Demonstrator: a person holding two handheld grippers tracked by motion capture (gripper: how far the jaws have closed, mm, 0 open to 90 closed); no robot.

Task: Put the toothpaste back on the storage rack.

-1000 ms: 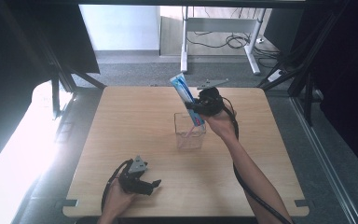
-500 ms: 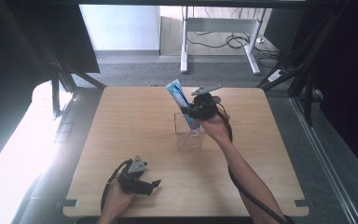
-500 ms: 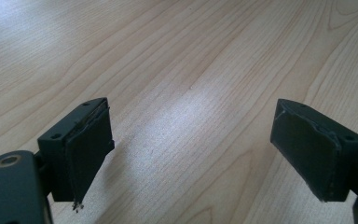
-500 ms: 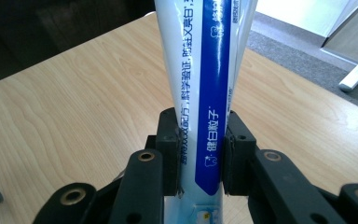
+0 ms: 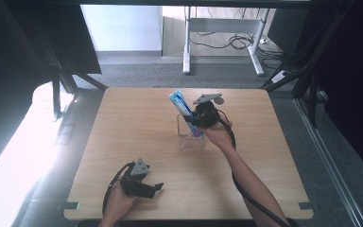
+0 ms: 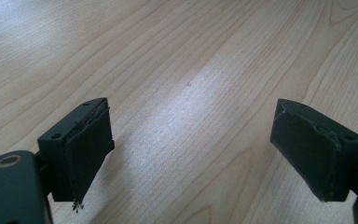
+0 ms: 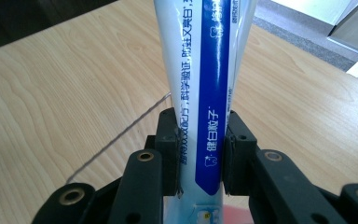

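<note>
— At the near left of the worktop (image 5: 123, 123), what are your left tongs (image 5: 157, 187) doing?

— I have them low over the bare wood, near the front edge, with my hand (image 5: 118, 204) behind them. From their own camera the 2 jaws stand spread wide, nothing between them, only wood grain under the gap.

— And further right, toward the middle?

— A clear container (image 5: 189, 137) stands on the worktop, open at the top. My right tongs (image 5: 193, 122) hang just above it, at its right rim.

— What do they hold?

— A toothpaste tube (image 5: 183, 111), blue and white with printed characters. In the right gripper view the 2 jaws press on it from both sides, pinching its flat body. The tube (image 7: 205, 88) tilts, its upper end leaning up and left above the container, its lower end down inside the clear walls. I cannot tell whether that end touches the bottom.

— And on the right?

— My right forearm (image 5: 246, 179) reaches in from the near edge, the cable (image 5: 238, 187) trailing along it.
</note>
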